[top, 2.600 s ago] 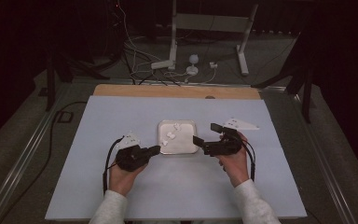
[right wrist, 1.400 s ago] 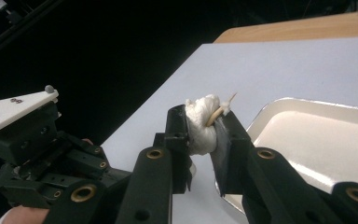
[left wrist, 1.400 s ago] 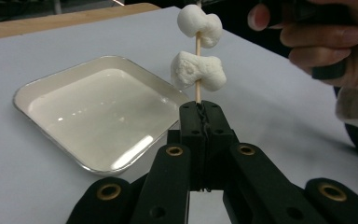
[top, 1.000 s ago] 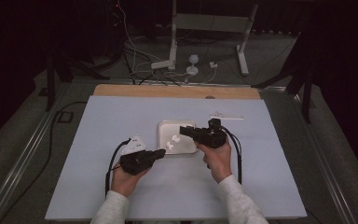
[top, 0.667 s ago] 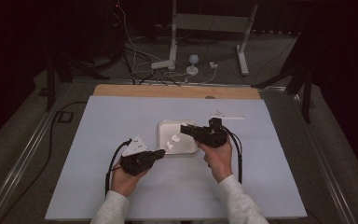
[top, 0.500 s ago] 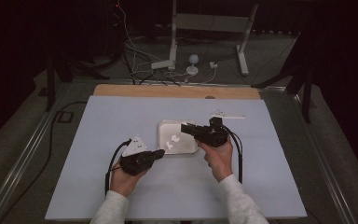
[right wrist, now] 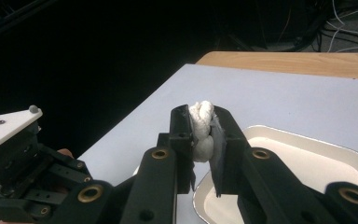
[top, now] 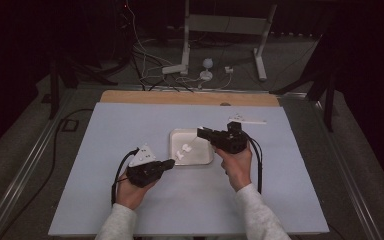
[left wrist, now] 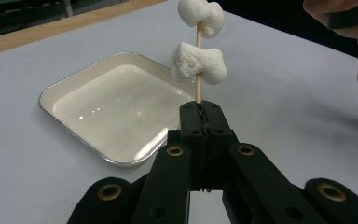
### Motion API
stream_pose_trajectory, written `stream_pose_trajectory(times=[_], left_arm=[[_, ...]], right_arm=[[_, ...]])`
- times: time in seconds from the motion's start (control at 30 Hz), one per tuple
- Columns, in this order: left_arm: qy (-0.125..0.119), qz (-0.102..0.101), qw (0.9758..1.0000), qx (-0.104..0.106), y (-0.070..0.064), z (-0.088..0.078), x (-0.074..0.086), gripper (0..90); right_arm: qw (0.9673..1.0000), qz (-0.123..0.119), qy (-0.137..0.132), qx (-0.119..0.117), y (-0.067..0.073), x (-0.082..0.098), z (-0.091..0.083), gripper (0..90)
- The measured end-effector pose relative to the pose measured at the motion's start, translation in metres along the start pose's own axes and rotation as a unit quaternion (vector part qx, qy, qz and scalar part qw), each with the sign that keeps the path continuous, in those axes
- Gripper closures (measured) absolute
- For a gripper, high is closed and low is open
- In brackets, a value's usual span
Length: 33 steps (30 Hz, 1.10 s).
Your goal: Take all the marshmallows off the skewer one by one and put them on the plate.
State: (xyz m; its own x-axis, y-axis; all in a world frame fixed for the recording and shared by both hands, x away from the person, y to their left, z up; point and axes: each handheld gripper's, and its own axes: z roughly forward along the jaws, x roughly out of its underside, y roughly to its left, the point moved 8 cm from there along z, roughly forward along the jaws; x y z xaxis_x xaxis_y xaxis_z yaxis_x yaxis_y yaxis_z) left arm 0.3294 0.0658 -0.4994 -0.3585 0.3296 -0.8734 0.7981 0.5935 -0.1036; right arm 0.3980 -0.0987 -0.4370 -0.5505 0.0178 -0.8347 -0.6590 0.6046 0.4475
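My left gripper [top: 171, 162] [left wrist: 200, 109] is shut on the lower end of a thin wooden skewer [left wrist: 197, 88]. The skewer rises over the near edge of the white tray [top: 200, 154] [left wrist: 112, 107] with two white marshmallows [left wrist: 198, 65] [top: 182, 151] threaded on it. My right gripper [top: 200, 132] [right wrist: 200, 113] is shut on a third marshmallow [right wrist: 201, 137]. It hovers over the tray's [right wrist: 307, 158] back right part, close to the skewer's upper end. In the right gripper view the left gripper's body [right wrist: 14, 158] shows at lower left.
The tray sits mid-table on a pale blue-grey cover [top: 130, 125]. A flat white strip [top: 247, 119] lies at the back right of the table. A wooden edge [top: 190, 97] runs along the far side. Beyond it are stand legs and cables on the floor.
Since the oldest frame my right gripper has moved left from beside the tray to over it, and the left gripper has shifted slightly nearer. Over the last second both have barely moved.
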Motion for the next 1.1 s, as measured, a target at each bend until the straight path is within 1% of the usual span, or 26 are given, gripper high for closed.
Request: stream_pose_trajectory(times=[0.03, 0.07, 0.17, 0.2, 0.23, 0.27, 0.3, 0.33, 0.37, 0.4, 0.47, 0.5, 0.53, 0.57, 0.6, 0.67, 0.7, 0.77, 0.9, 0.97, 1.1], left_arm=[[0.002, 0.005, 1.0, 0.0, 0.0, 0.0, 0.0, 90.0], [0.003, 0.01, 0.9999, -0.004, -0.001, -0.001, -0.001, 90.0], [0.003, 0.011, 0.9999, -0.002, -0.001, -0.002, -0.002, 90.0], [0.007, 0.012, 0.9999, -0.003, 0.0, -0.002, -0.001, 90.0], [0.015, 0.015, 0.9997, -0.009, 0.001, -0.002, 0.001, 90.0], [0.02, 0.015, 0.9996, -0.01, 0.003, -0.003, 0.005, 90.0], [0.016, 0.004, 0.9998, -0.005, 0.005, -0.004, 0.007, 90.0], [0.012, -0.004, 0.9999, -0.003, 0.006, -0.005, 0.007, 90.0], [0.008, -0.007, 0.9999, -0.003, 0.007, -0.006, 0.006, 90.0], [0.004, -0.011, 0.9999, -0.001, 0.007, -0.006, 0.004, 90.0], [0.001, -0.015, 0.9999, -0.004, 0.008, -0.007, 0.003, 90.0], [0.001, -0.016, 0.9999, -0.005, 0.009, -0.007, 0.003, 90.0], [0.001, -0.02, 0.9998, -0.007, 0.009, -0.007, 0.003, 90.0], [0.001, -0.021, 0.9997, -0.008, 0.009, -0.007, 0.003, 90.0], [0.0, -0.023, 0.9997, -0.01, 0.01, -0.007, 0.003, 90.0], [-0.001, -0.027, 0.9996, -0.011, 0.012, -0.008, 0.003, 90.0], [-0.001, -0.03, 0.9995, -0.013, 0.013, -0.007, 0.003, 90.0], [0.0, -0.034, 0.9993, -0.015, 0.014, -0.006, 0.005, 90.0], [-0.001, -0.039, 0.9991, -0.015, 0.015, -0.006, 0.006, 90.0], [-0.001, -0.041, 0.999, -0.015, 0.016, -0.006, 0.006, 90.0], [0.0, -0.042, 0.999, -0.014, 0.016, -0.005, 0.006, 90.0]], right_arm=[[1.0, 0.0, 0.0, 0.0, 0.0, 0.0, 0.0, 81.3], [1.0, 0.002, 0.0, 0.0, -0.001, -0.001, 0.0, 81.3], [1.0, 0.002, 0.0, 0.0, -0.002, -0.003, 0.0, 81.3], [1.0, 0.001, 0.0, 0.0, -0.003, -0.004, 0.0, 81.3], [0.9997, -0.002, -0.016, 0.017, -0.006, -0.009, -0.004, 81.4], [0.9994, 0.007, -0.028, 0.018, -0.01, -0.015, -0.009, 81.4], [0.9992, 0.011, -0.034, 0.017, -0.013, -0.019, -0.013, 81.3], [0.9992, 0.011, -0.034, 0.017, -0.013, -0.019, -0.013, 81.3], [0.9992, 0.003, -0.032, 0.023, -0.016, -0.022, -0.017, 81.1], [0.9994, -0.012, -0.017, 0.026, -0.018, -0.021, -0.02, 80.3], [0.9994, -0.019, -0.007, 0.029, -0.019, -0.016, -0.019, 79.6], [0.9994, -0.019, -0.007, 0.029, -0.019, -0.016, -0.019, 79.6], [0.999, -0.022, 0.007, 0.038, -0.024, -0.007, -0.014, 79.0], [0.999, -0.022, 0.007, 0.038, -0.024, -0.007, -0.014, 79.0], [0.9987, -0.021, 0.022, 0.042, -0.028, 0.002, -0.007, 78.4], [0.9981, -0.019, 0.037, 0.046, -0.032, 0.012, 0.0, 77.8], [0.9972, -0.021, 0.05, 0.051, -0.034, 0.018, 0.005, 77.6], [0.9959, -0.025, 0.065, 0.058, -0.036, 0.027, 0.013, 77.2], [0.9943, -0.018, 0.083, 0.064, -0.041, 0.041, 0.027, 76.5], [0.9925, -0.014, 0.098, 0.071, -0.045, 0.049, 0.035, 76.3], [0.9893, -0.011, 0.12, 0.081, -0.051, 0.062, 0.046, 75.0]])
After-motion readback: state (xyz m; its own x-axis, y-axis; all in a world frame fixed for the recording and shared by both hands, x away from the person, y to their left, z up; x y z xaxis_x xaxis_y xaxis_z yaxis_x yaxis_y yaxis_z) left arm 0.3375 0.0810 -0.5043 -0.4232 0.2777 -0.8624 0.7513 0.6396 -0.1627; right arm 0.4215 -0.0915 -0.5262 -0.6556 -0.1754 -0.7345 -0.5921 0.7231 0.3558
